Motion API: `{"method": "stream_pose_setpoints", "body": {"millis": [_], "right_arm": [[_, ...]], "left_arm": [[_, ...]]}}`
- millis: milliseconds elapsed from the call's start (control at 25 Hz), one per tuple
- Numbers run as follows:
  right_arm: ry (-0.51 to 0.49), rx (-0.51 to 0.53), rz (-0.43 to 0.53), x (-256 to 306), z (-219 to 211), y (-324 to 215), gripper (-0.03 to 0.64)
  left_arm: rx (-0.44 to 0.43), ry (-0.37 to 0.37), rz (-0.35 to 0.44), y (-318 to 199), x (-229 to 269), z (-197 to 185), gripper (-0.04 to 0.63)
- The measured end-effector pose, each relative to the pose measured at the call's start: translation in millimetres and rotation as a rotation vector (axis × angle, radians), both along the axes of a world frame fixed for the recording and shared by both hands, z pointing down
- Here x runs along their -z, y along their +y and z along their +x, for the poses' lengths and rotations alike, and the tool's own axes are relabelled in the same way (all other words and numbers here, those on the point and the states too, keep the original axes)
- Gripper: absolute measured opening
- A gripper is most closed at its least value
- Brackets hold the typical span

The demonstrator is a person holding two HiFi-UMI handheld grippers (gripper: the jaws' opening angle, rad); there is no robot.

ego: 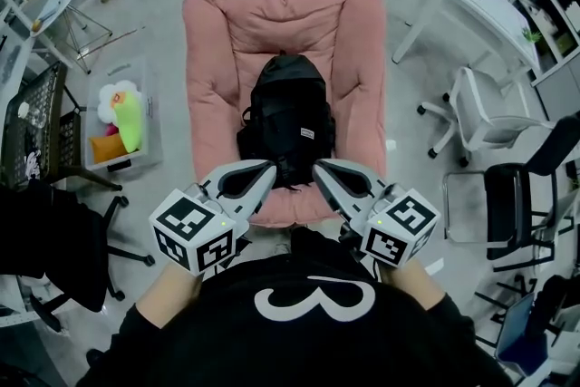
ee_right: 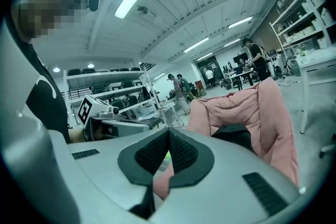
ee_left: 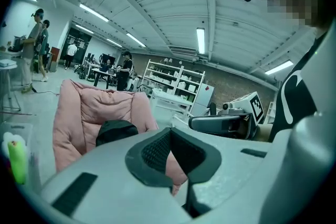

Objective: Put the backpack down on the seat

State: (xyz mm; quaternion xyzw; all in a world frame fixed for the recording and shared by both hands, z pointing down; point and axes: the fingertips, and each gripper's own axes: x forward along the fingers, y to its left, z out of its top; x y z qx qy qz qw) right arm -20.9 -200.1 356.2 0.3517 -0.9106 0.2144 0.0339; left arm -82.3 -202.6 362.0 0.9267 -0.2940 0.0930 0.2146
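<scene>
Resting on seat (ego: 214, 41): backpack (ego: 288, 113) | left tool (ego: 269, 168) closed, empty | right tool (ego: 319, 168) closed, empty

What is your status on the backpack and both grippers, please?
Left gripper shut, empty. Right gripper shut, empty. Black backpack resting on pink seat. No obstruction seen.

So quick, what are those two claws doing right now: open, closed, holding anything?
Left claw: closed, holding nothing.
Right claw: closed, holding nothing.
</scene>
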Motion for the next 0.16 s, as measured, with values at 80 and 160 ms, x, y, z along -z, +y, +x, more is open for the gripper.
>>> {"method": "stream_pose_setpoints", "body": {"millis": [80, 160], "right_arm": [[-0.001, -0.001, -0.001, -3.1, -0.5, -1.4, 0.003], [0.000, -0.004, -0.002, -6.8, -1.3, -3.5, 0.003]], "left_arm": [[-0.001, -0.004, 0.002, -1.4, -3.4, -0.4, 0.006], [-0.003, -0.008, 0.003, -3.5, -7.4, -1.4, 0.006]]}}
